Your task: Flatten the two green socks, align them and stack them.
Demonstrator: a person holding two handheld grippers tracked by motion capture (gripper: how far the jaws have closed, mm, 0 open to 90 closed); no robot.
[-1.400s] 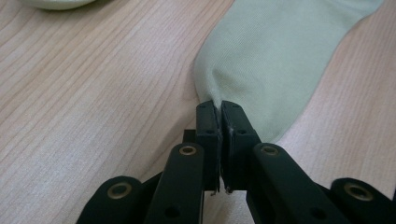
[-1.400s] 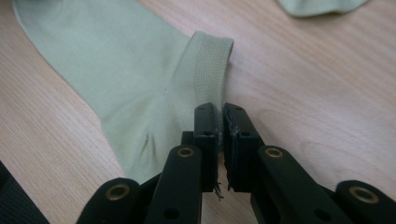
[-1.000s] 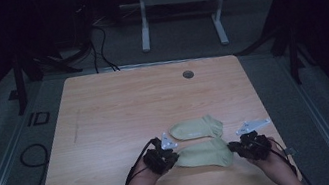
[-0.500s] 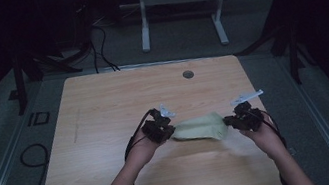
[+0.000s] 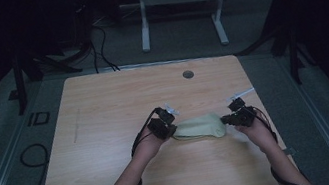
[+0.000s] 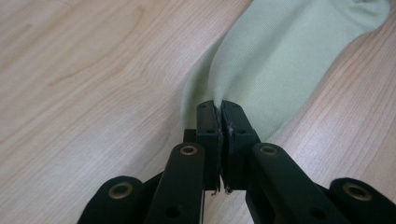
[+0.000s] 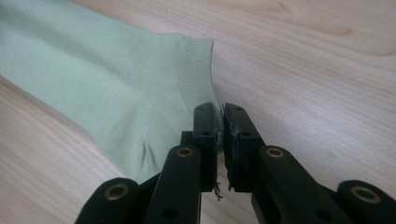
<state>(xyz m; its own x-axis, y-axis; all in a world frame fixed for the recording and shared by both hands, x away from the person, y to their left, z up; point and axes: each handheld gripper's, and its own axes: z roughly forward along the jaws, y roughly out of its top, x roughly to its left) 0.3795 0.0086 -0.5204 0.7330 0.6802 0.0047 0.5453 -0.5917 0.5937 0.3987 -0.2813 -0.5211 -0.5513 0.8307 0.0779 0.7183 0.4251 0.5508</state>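
So the pale green sock (image 5: 199,127) lies flat on the worktop (image 5: 104,107), lower middle of the high view, long axis running left–right between the two tools. Left tool (image 5: 167,127) pinches its left end, right tool (image 5: 237,116) pinches the ribbed cuff — both pressed together on fabric. Neither hand is nearer; any pull goes along that axis.

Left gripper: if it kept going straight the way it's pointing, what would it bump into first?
The left gripper is already shut on the green sock, so it would push into that first, probably with bare table beyond.
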